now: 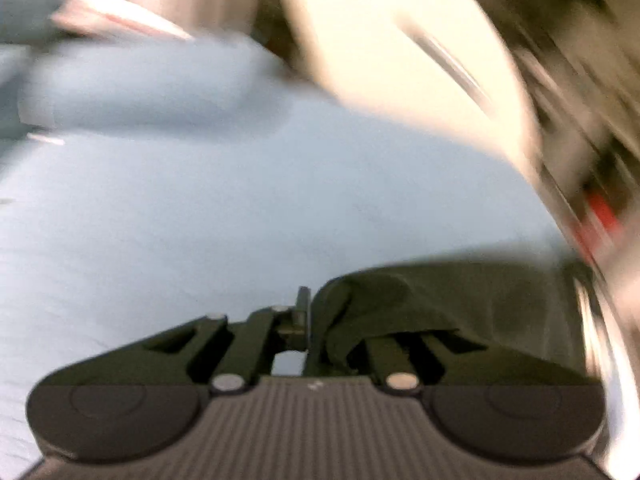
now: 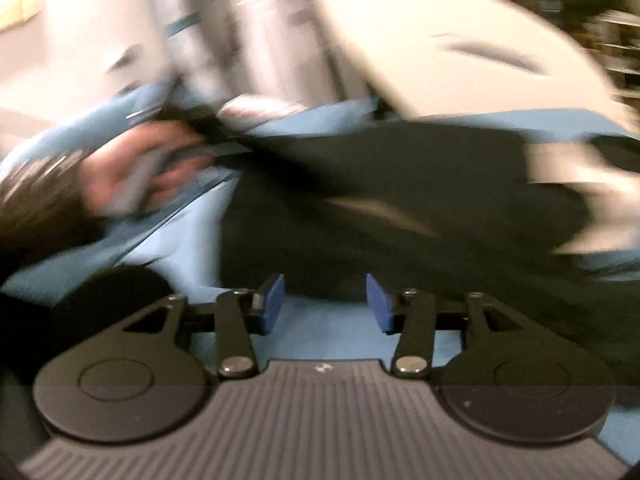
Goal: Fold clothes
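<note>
Left tool is clamped tight, while right tool gapes wide apart.

Both views heavily motion-blurred. Work surface covered in a pale blue cloth, lightly creased, running to the far edge. Beyond that edge, a large cream-white rounded form, possibly a chair back or seat shell. Grey-white vertical panels behind, far left. Dark shelving or clutter to the far right, with a red patch. Lighting even, indoor.
</note>
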Available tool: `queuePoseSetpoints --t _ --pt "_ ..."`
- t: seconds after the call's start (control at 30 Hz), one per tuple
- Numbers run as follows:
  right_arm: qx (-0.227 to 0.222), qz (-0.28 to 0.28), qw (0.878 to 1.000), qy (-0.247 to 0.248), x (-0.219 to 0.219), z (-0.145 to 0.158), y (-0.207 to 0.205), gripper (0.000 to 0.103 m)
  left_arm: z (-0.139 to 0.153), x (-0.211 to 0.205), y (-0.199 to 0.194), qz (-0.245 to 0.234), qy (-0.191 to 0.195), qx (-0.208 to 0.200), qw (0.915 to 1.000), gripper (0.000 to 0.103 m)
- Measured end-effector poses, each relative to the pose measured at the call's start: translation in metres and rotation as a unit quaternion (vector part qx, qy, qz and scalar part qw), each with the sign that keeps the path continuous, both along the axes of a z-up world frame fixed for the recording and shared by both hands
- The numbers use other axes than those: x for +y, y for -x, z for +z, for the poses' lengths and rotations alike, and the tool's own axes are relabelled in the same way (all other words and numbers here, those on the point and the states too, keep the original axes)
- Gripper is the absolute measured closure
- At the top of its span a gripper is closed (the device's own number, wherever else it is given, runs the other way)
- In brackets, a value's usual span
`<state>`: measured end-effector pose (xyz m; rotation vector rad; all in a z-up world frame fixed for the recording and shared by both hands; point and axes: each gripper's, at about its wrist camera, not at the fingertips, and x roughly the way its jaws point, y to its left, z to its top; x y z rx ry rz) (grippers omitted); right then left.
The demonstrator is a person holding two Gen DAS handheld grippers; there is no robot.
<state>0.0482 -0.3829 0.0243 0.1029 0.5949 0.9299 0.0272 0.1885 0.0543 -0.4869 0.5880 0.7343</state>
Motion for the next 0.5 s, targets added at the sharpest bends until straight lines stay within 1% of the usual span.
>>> queuePoseSetpoints --t 0.03,0.07,0.1,0.13,0.17,0.2,0.23,0.27,0.3,0.33,0.37,0.4,0.43,0.47,0.5 --pt "0.009 -0.037 0.999 -0.006 -0.007 -0.003 -0.004 0.051 0.003 0.025 0.02 0.076 -0.025 -0.003 0.9967 0.098" --pt "0.018 -0.07 0.997 -0.008 -0.011 -0.008 -0.009 0.048 0.005 0.039 0.031 0.118 -0.041 0.0 0.9921 0.097" --pt "0.027 -0.088 0.996 -0.008 -0.013 -0.015 -0.014 0.048 0.003 0.055 0.044 0.145 -0.04 0.011 0.9886 0.096" --pt "0.036 -0.101 0.994 -0.005 -0.015 -0.025 -0.022 0.048 0.001 0.075 0.061 0.173 -0.035 0.024 0.9841 0.091" --pt "0.054 -0.116 0.992 0.007 -0.013 -0.031 -0.027 0.048 -0.003 0.087 0.068 0.174 -0.025 0.035 0.9838 0.084" --pt "0.064 -0.114 0.991 0.011 -0.009 -0.031 -0.03 0.048 -0.007 0.091 0.072 0.164 -0.021 0.047 0.9851 0.083" --pt "0.073 -0.112 0.991 0.014 -0.004 -0.03 -0.032 0.048 -0.008 0.09 0.073 0.155 -0.025 0.056 0.986 0.075" --pt "0.081 -0.109 0.991 0.019 0.003 -0.032 -0.032 0.048 -0.012 0.085 0.069 0.124 -0.039 0.079 0.9883 0.066" --pt "0.092 -0.101 0.99 0.028 0.008 -0.04 -0.03 0.048 -0.011 0.076 0.067 0.099 -0.06 0.094 0.9887 0.064" --pt "0.1 -0.091 0.99 0.03 0.012 -0.047 -0.028 0.048 -0.008 0.068 0.067 0.079 -0.083 0.105 0.9878 0.058" --pt "0.11 -0.077 0.99 0.03 0.02 -0.052 -0.028 0.048 -0.006 0.057 0.066 0.063 -0.107 0.111 0.9861 0.046" --pt "0.116 -0.071 0.99 0.025 0.021 -0.053 -0.031 0.048 -0.005 0.038 0.063 0.039 -0.148 0.112 0.9818 0.037" --pt "0.122 -0.066 0.99 0.02 0.017 -0.056 -0.031 0.048 -0.003 0.01 0.058 0.005 -0.21 0.111 0.9713 0.019" --pt "0.127 -0.065 0.99 0.017 0.012 -0.059 -0.028 0.048 -0.001 -0.023 0.049 -0.041 -0.267 0.106 0.957 0.003" --pt "0.133 -0.062 0.989 0.016 0.01 -0.062 -0.027 0.048 0.0 -0.035 0.046 -0.059 -0.284 0.104 0.9514 0.0"
